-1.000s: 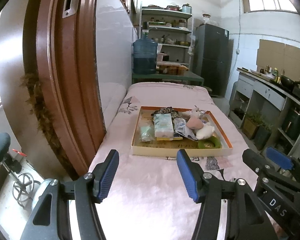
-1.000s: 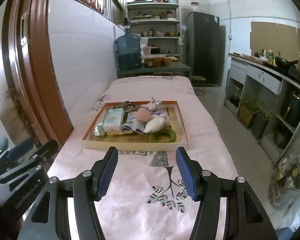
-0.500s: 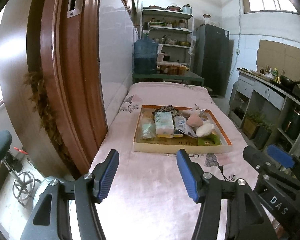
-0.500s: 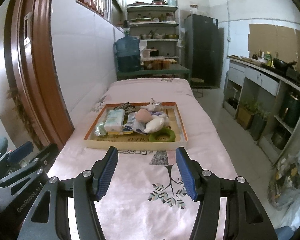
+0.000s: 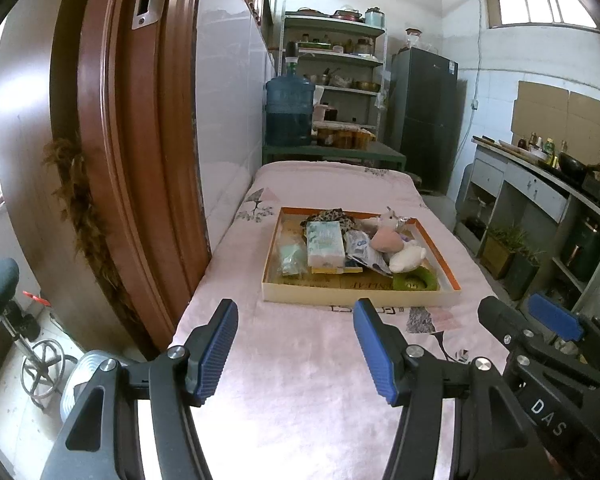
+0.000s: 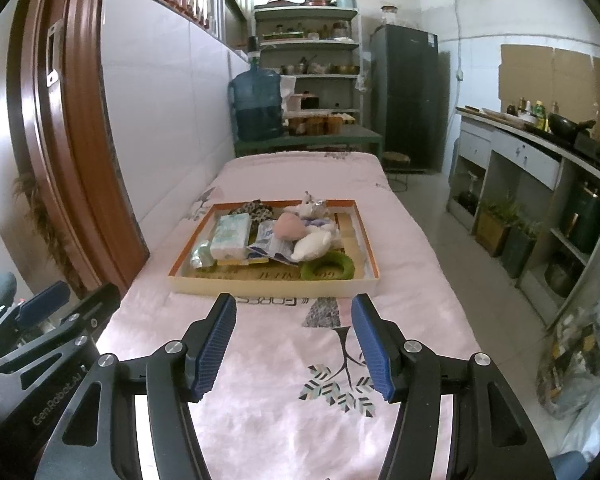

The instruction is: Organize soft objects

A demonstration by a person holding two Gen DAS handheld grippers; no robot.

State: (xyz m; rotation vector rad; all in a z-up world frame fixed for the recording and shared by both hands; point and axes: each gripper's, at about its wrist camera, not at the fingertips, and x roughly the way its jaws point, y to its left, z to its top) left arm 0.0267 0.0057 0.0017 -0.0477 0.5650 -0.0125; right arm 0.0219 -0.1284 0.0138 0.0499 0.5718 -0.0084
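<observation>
A shallow cardboard tray (image 5: 356, 295) (image 6: 268, 285) with an orange rim lies on a pink blanket. It holds a tissue pack (image 5: 325, 242) (image 6: 231, 235), a pink plush (image 5: 386, 239) (image 6: 289, 225), a white plush (image 5: 406, 257) (image 6: 313, 245), a green ring (image 5: 414, 280) (image 6: 329, 267), a leopard-print cloth (image 5: 329, 214) and plastic packets. My left gripper (image 5: 294, 348) is open and empty, short of the tray. My right gripper (image 6: 294, 344) is open and empty, also short of the tray. Each gripper shows at the edge of the other's view.
The pink blanket (image 5: 300, 380) (image 6: 284, 380) covers a long bed or table. A brown wooden door frame (image 5: 132, 160) stands close on the left. A water jug (image 5: 290, 110), shelves, a dark fridge (image 5: 424, 116) and a kitchen counter (image 6: 540, 148) lie beyond and to the right.
Both grippers have drawn back and risen slightly, so the tray looks a little farther off. Both stay open and empty. The things in the tray have not moved.
</observation>
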